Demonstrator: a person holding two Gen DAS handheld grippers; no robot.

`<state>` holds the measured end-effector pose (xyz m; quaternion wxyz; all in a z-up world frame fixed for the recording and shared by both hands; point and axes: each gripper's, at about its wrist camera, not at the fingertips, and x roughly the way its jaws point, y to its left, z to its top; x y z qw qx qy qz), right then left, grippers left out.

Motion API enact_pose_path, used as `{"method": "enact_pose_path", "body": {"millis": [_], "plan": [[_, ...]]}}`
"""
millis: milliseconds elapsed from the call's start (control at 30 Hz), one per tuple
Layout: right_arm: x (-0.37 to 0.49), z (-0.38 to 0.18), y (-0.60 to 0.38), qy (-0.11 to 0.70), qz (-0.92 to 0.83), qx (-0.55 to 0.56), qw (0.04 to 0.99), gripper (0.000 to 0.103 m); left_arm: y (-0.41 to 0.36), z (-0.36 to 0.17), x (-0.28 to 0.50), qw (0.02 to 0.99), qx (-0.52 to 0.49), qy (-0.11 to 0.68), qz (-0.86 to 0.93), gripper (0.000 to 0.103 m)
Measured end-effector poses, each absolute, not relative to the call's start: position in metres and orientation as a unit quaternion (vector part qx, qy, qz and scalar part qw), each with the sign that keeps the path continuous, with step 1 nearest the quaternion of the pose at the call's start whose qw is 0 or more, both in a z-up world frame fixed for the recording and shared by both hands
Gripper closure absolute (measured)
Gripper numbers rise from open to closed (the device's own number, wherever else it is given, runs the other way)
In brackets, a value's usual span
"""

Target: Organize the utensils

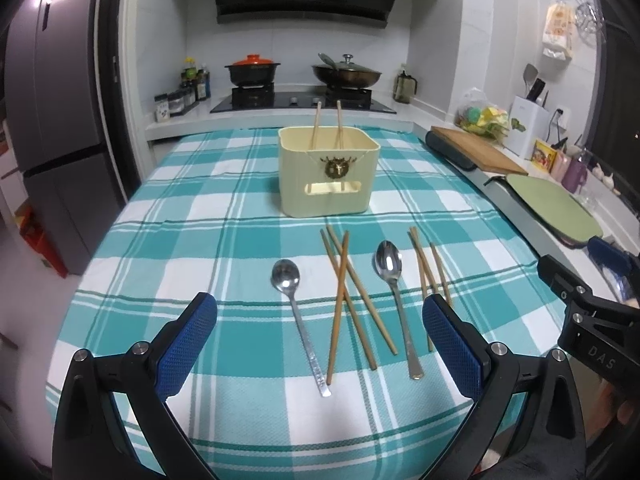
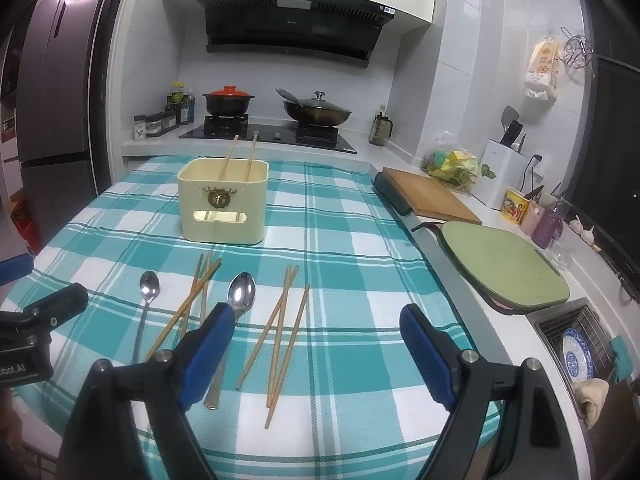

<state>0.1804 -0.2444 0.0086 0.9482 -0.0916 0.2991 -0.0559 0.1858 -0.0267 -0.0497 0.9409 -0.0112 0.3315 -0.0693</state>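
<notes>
Since two chopsticks were already stood in the cream holder, remaining chopsticks and spoons were left on the tabletop; the left hand-held gripper and right hand-held gripper were held spread, empty.

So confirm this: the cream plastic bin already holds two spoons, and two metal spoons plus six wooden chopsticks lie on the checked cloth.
Not quite. The cream plastic bin holds two wooden chopsticks, not spoons, as the left wrist view shows. The two metal spoons and six loose chopsticks on the checked cloth are right.
</notes>
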Motion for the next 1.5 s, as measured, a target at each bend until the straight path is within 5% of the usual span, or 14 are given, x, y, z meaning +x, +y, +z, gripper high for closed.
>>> {"method": "enact_pose_path", "body": {"millis": [1500], "plan": [[0.188, -0.007, -0.258, 0.319, -0.041, -0.063, 0.945, 0.017, 0.008, -0.092, 0.212, 0.920, -0.043, 0.388, -0.028, 0.001]]}}
